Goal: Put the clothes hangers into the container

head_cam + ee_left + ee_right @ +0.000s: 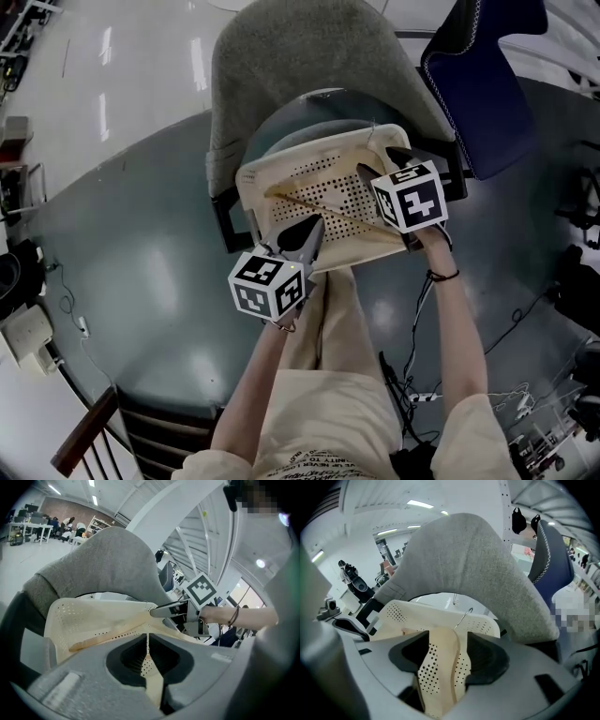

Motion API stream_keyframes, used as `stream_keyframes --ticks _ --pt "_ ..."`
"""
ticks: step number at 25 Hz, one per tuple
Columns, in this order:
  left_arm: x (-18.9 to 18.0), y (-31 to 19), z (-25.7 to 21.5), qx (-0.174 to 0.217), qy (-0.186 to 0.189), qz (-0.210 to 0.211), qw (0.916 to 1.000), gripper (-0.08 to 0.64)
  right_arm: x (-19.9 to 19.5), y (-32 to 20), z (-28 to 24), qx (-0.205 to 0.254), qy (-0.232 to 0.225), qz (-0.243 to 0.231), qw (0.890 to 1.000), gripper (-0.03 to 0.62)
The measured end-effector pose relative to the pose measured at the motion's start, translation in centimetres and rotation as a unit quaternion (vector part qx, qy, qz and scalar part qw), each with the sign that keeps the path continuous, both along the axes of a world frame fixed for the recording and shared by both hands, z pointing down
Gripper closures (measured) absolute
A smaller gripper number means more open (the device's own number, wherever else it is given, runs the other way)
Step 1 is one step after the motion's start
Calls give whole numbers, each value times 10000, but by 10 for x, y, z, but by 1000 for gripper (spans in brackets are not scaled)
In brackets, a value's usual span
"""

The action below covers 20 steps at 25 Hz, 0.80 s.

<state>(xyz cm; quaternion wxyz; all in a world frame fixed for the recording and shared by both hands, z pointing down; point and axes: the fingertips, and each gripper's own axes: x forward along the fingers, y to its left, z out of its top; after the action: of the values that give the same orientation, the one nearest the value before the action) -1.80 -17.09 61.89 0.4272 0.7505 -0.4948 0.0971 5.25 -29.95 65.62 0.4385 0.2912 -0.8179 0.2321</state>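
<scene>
The wooden hanger [323, 210], lying inside the perforated basket [255, 187] on the chair [300, 56], looks light, stiff and smooth, best pinched mid-arm near its hook; the left gripper [302, 234] fingers clamp the basket's near rim, while the right gripper [380, 167] fingers stand spread at its right rim.

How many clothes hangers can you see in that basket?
1. A single wooden hanger lies slantwise inside the cream basket on the chair. Part of the basket's floor is blocked from view, so another could be hidden there.
</scene>
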Motion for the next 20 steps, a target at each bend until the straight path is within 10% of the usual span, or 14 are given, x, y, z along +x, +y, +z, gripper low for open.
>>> stream_keyframes --ticks 8,20 --pt "3 -8 -58 679 -67 297 9972 529 4 18 -57 393 -404 76 9984 532" --pt "-4 -7 -149 1459 -300 543 9874 529 2 60 -161 805 -1533 66 9849 582"
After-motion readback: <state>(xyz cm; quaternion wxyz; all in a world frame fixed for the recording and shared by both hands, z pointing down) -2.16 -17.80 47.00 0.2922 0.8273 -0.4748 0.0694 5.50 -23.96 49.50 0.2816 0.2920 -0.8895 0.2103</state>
